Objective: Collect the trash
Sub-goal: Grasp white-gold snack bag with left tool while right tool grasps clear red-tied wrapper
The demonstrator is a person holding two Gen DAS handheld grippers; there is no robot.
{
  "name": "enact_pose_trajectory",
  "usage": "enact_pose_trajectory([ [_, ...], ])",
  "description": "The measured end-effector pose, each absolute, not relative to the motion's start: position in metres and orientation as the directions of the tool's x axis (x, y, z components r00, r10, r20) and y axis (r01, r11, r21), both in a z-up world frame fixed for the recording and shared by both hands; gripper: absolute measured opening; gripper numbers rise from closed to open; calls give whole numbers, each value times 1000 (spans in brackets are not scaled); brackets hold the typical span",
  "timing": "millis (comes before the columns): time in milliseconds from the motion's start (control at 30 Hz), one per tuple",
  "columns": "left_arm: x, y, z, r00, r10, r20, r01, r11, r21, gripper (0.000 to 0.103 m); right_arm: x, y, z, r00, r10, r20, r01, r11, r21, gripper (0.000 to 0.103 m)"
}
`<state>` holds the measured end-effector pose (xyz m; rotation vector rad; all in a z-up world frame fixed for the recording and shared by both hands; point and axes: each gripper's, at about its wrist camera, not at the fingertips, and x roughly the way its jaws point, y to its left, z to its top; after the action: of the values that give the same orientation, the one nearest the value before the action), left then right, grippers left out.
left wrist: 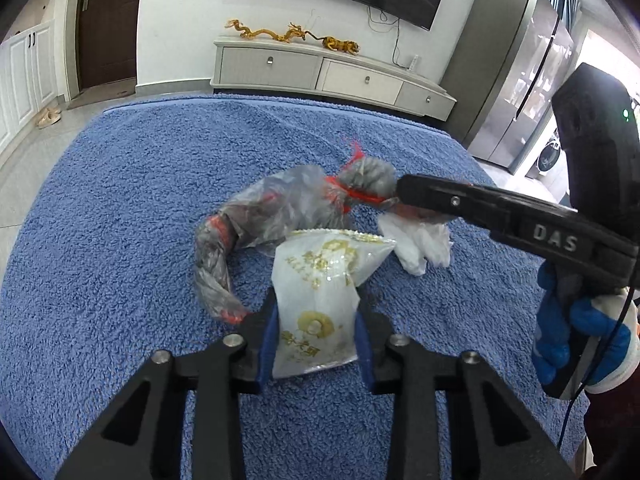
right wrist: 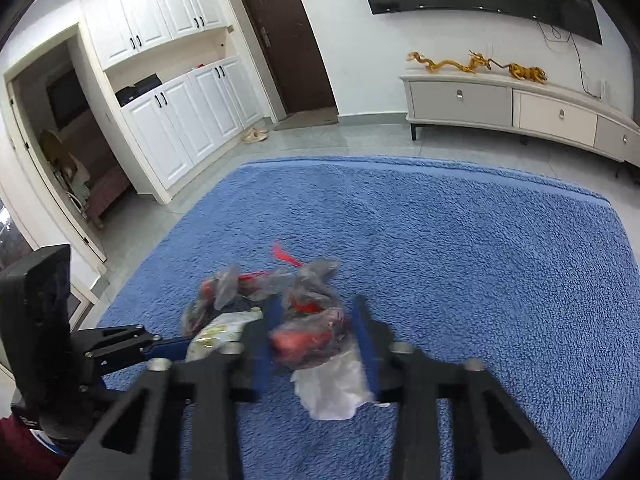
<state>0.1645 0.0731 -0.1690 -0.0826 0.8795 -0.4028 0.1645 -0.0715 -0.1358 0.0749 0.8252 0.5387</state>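
Trash lies in a small heap on the blue rug (left wrist: 120,208): a grey plastic bag (left wrist: 280,208) with red ties, a white packet (left wrist: 320,280), a crumpled tissue (left wrist: 420,244). Left gripper (left wrist: 316,320) is clenched on the packet's lower end. Right gripper (right wrist: 312,332) is clamped on the bag's tied end beside the tissue.

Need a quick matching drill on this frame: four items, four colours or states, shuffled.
Items:
1. snack packet
2. grey bag
3. tissue
4. towel

Descriptions:
A. blue, lies under everything
B. white with gold print, between the left hand-held gripper fingers
C. crumpled white, under the right hand-held gripper
D. translucent, with red ties

Pairs: 1-B, 2-D, 3-C, 4-A
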Motion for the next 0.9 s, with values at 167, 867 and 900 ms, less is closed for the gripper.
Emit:
enact_pose_trajectory([
  [167,149,77,-161,595,-385,-706,314,919,-236,23,162,-81,-130,566,511,-647,-420,854,306,7],
  [867,97,53,-73,664,-442,-603,372,895,-247,23,89,-177,-43,767,440,-468,-283,886,368,7],
  [900,97,45,-68,661,-449,-601,384,891,-243,23,85,-185,-41,777,427,-463,-267,889,371,7],
])
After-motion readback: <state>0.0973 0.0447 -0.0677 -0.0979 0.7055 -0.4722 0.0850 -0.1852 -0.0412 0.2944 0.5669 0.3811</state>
